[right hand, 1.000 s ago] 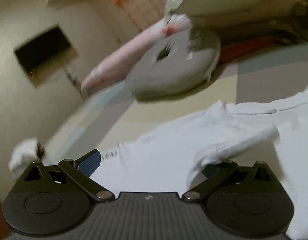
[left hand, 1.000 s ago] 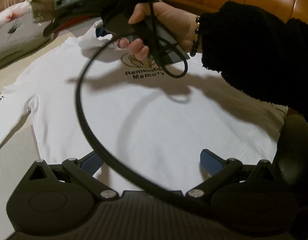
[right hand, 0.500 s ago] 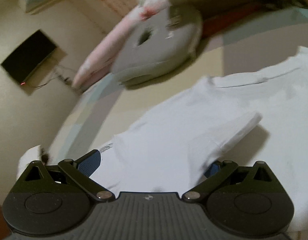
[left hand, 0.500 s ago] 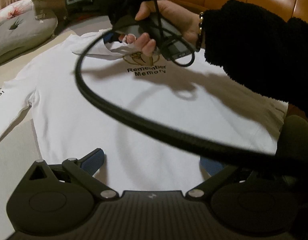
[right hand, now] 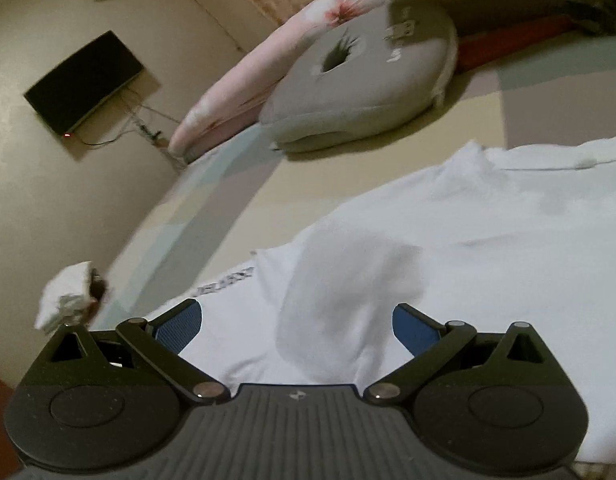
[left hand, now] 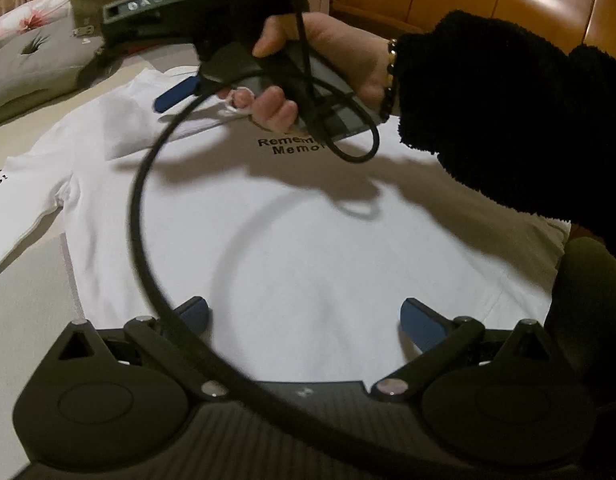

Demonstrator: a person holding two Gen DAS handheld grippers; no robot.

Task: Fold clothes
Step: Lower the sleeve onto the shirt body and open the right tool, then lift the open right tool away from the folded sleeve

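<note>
From your left wrist view, the white T-shirt [left hand: 308, 240] lies flat, chest up, with the hem nearest you and the collar at the far end, so its long axis runs straight away from you. Your left gripper [left hand: 303, 316] hovers over the hem with its blue pads spread wide and nothing between them. Beyond it, your right hand [left hand: 328, 68] carries the other tool above the collar, just past the printed lettering [left hand: 291, 146]. A black cable [left hand: 147, 240] loops across the shirt between the two tools. One short sleeve [left hand: 11, 208] reaches out to the left onto the pale mat.

From your right wrist view, the right gripper [right hand: 295, 324] is also spread, and a raised hump of white cloth stands between the blue pads, untouched by either as far as you can tell. The sleeve with dark lettering [right hand: 227, 280] lies just left of that gripper, pointing toward the far left. A grey cushion [right hand: 368, 92] sits well beyond the shirt.

Your right gripper looks nearer the sleeve and shoulder, so a sideways fold would probably start there.
</note>
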